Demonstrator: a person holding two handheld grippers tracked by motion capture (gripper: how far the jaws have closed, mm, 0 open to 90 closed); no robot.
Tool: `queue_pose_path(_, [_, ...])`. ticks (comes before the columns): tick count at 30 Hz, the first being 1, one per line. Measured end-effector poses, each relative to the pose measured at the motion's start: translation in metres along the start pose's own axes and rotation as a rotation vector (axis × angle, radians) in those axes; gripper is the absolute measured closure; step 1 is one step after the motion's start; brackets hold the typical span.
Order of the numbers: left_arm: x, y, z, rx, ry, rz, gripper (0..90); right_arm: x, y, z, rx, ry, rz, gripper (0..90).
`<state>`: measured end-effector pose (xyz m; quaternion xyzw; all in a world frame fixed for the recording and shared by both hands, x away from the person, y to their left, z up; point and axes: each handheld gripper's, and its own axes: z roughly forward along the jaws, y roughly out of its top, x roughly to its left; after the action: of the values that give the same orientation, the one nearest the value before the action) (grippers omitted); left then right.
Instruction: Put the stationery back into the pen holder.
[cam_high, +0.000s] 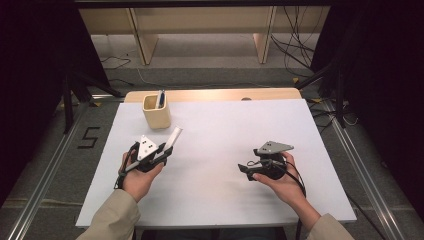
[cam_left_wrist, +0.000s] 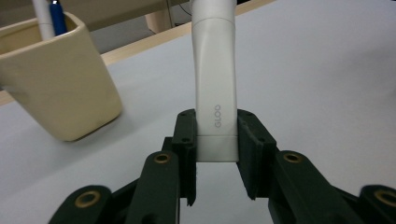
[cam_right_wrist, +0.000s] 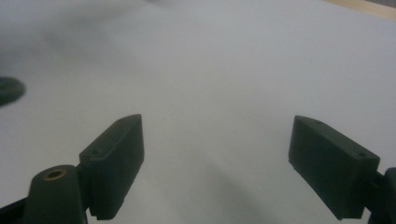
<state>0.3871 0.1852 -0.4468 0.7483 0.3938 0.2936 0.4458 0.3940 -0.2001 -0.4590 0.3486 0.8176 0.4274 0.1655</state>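
left claw (cam_left_wrist: 216, 154) clamps white glue tube (cam_left_wrist: 215, 88) beside beige cup (cam_left_wrist: 65, 93) holding pens (cam_left_wrist: 51, 18); right claw (cam_right_wrist: 219, 168) wide open

The person wears a tan jacket with long sleeves (cam_high: 112, 217). The left gripper (cam_left_wrist: 216, 154) is black, with thick ridged pads (cam_left_wrist: 187, 140), brass rings in its arms, and little screws. On top sits a grey three-cornered plate (cam_high: 146, 146) with small holes. A black cable (cam_high: 121, 172) trails from it. The right gripper (cam_right_wrist: 215, 163) has the same black blocky pads (cam_right_wrist: 116, 163), a grey plate (cam_high: 272, 147) and a black cable (cam_high: 300, 182).
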Motion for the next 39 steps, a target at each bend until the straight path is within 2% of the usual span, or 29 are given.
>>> queue_pose_path(8, [0.01,0.003,-0.003,-0.018,0.062,-0.035,70.8,-0.007,-0.012,-0.011,0.007,-0.015,0.015,19.0])
queue_pose_path(18, [0.031,0.014,-0.004,-0.053,0.14,-0.088,70.8,-0.011,-0.02,-0.019,0.009,-0.031,0.029,18.8])
queue_pose_path(29, [0.05,0.032,0.002,-0.068,0.194,-0.111,70.8,-0.01,-0.023,-0.021,0.003,-0.031,0.036,18.7])
queue_pose_path(39, [0.069,0.05,0.014,-0.073,0.233,-0.135,70.8,-0.011,-0.024,-0.023,0.002,-0.031,0.04,18.6])
